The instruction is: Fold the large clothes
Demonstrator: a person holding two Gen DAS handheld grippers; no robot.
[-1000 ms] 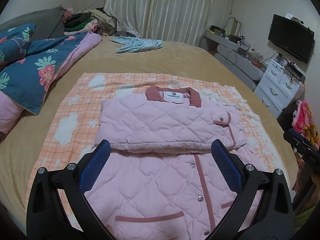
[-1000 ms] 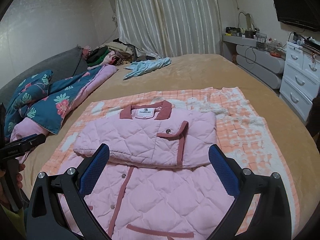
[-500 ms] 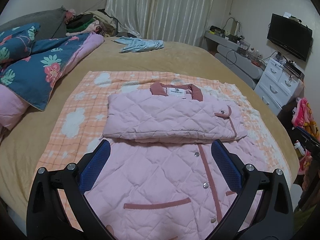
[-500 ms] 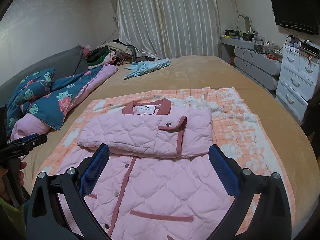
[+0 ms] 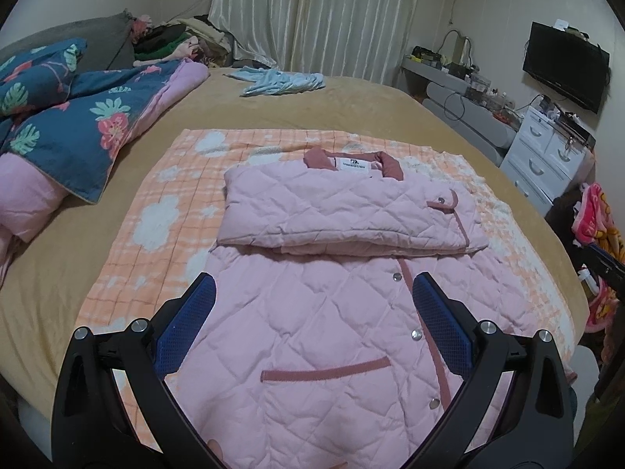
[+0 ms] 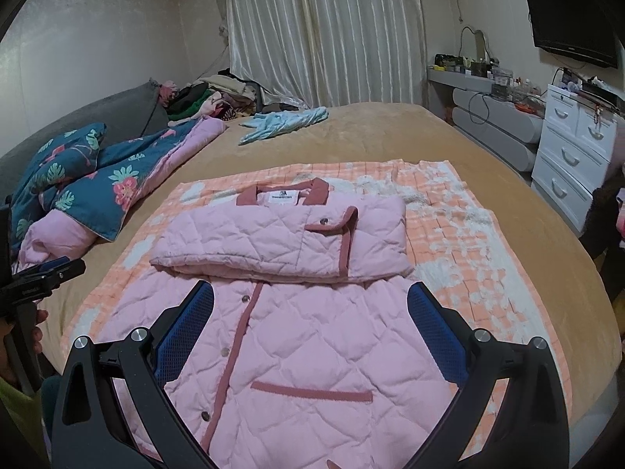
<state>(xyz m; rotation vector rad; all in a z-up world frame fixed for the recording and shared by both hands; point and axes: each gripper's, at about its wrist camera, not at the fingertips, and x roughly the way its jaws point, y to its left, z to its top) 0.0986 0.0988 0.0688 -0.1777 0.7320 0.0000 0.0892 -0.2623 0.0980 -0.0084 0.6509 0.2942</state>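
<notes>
Pink quilted jacket [image 5: 312, 332] lying on a checked blanket [image 5: 164, 211].
Left gripper [image 5: 312, 305] and right gripper [image 6: 310, 305] hover above it, fingers spread, holding nothing.

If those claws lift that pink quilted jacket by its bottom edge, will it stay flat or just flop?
The pink quilted jacket would probably flop: its folded sleeves already drape softly across the chest. The puffy quilting suggests it is light for its size, though bulky. Both the left gripper and right gripper are open above it, so one pinch each would likely let the middle sag.

Curtained bedroom [image 6: 324, 31], white dresser [image 6: 574, 152]
</notes>
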